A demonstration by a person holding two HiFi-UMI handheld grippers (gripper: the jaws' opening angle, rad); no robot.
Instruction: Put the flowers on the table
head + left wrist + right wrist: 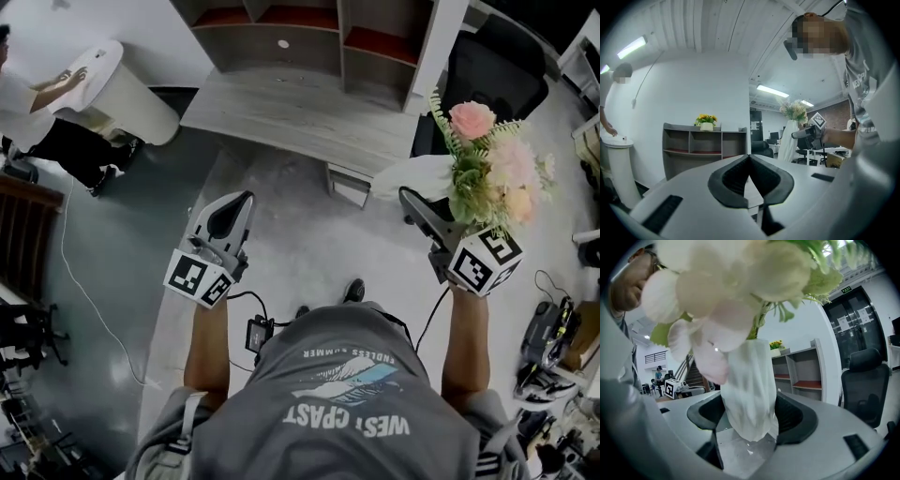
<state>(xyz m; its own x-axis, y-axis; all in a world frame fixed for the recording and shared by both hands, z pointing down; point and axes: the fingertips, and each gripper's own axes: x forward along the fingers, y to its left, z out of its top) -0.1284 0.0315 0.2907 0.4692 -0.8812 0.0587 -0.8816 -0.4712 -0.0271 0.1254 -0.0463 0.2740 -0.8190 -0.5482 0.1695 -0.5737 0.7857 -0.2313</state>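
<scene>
A bouquet of pink and cream flowers (487,161) in a white paper wrap (412,176) is held out in front of me. My right gripper (410,197) is shut on the wrap; in the right gripper view the wrap (749,390) fills the gap between the jaws and the blooms (731,282) crowd the top. My left gripper (239,200) hangs over the floor to the left, shut and with nothing in it; its pads (766,176) meet at the tips. The grey wooden table (300,112) with shelves on it stands ahead, beyond both grippers.
A black office chair (497,66) stands right of the table. A person leans on a white pedestal (108,84) at the far left. A cable (84,281) trails over the floor, and boxes and gear (553,342) lie at the right. Yellow flowers (707,120) top the shelves.
</scene>
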